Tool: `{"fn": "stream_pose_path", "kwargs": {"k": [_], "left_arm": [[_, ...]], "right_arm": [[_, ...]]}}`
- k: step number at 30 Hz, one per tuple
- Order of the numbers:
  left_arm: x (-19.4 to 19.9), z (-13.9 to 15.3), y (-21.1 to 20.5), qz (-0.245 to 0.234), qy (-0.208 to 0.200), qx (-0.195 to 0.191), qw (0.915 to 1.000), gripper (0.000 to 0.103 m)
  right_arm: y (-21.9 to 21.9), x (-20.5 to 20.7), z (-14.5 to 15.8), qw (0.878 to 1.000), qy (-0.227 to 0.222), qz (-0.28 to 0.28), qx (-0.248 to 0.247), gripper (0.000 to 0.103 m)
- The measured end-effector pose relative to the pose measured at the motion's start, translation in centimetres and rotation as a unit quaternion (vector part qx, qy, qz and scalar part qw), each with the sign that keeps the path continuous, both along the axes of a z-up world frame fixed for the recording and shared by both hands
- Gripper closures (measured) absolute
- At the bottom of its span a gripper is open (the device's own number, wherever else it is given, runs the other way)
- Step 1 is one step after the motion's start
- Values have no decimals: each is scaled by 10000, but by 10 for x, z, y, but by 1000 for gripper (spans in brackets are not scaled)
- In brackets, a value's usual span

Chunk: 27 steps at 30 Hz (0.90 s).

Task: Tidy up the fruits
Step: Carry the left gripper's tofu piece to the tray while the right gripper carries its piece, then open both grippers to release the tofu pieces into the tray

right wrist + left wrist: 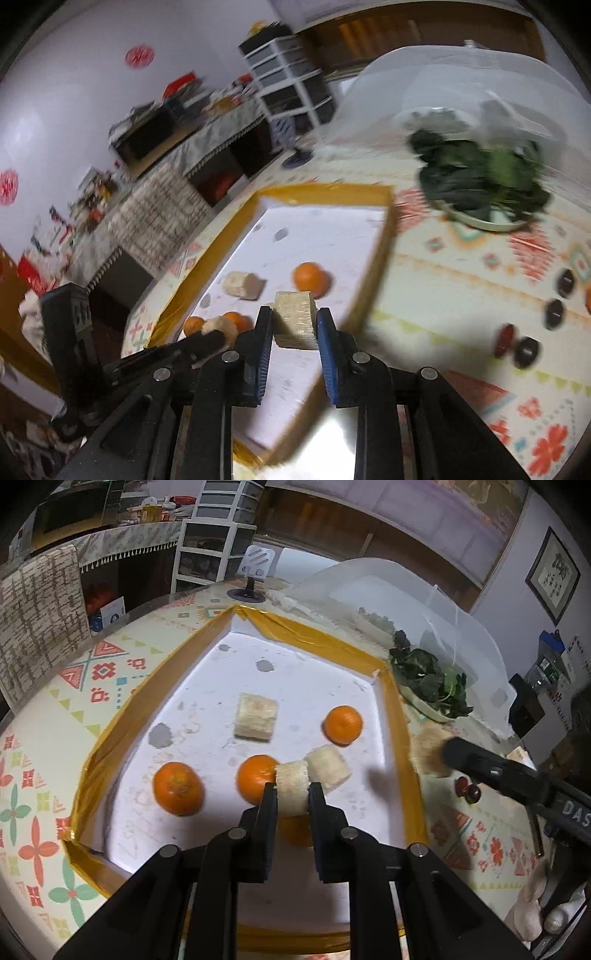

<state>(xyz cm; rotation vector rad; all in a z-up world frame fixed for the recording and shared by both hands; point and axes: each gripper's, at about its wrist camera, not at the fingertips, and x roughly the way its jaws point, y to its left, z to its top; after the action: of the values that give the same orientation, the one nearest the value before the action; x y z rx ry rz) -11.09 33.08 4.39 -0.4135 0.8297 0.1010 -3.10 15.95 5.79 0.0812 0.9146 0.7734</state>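
On my left wrist camera, my left gripper [291,788] has its jaws closed on a banana piece [292,790], held above the white tray [317,672] with the yellow taped rim. Three oranges lie on the tray floor: one at left [178,788], one just behind the left finger [255,779], one toward the far right [342,724]. Two more banana pieces rest there, a larger one [256,718] mid-tray and another [328,766] just beyond my held piece.

On my right wrist camera, blurred, my right gripper [294,325] clamps a banana chunk [295,325] over the tray's near right edge. A plate of greens [480,188] sits on the patterned tablecloth [461,288].
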Motion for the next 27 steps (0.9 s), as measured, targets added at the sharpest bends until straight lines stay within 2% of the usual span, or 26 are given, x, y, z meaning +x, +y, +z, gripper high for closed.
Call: {"fn": "stream_pose_path", "kwargs": {"k": [5, 10, 11, 13, 15, 17, 19, 24, 27], "left_arm": [[-1, 4, 7, 29, -96, 11, 9999, 87], [-7, 8, 19, 229, -147, -139, 9995, 85], [-8, 8, 22, 281, -150, -186, 9993, 82], [-12, 11, 29, 433, -191, -283, 9985, 66], [-16, 17, 32, 521, -266, -277, 9979, 59], [-19, 22, 31, 556, -321, -305, 9975, 58], [-21, 29, 26, 515, -405, -335, 9973, 56], [-24, 51, -3, 273, -538, -137, 9981, 42], [-22, 58, -23, 58, -535, -101, 9985, 36]], "right_arm": [[21, -2, -20, 9992, 41, 81, -386, 77], [26, -1, -29, 9989, 97, 77, -447, 76], [25, -2, -29, 9991, 86, 68, -421, 76], [24, -1, -27, 9993, 91, 40, -347, 76], [22, -2, -25, 9995, 88, 43, -305, 76], [18, -5, -22, 9996, 41, 22, -279, 75], [10, -8, -18, 9998, -1, -26, -212, 70], [-24, -17, -8, 9996, -135, -255, -37, 67], [-54, -21, -5, 9986, -184, -490, 21, 59]]}}
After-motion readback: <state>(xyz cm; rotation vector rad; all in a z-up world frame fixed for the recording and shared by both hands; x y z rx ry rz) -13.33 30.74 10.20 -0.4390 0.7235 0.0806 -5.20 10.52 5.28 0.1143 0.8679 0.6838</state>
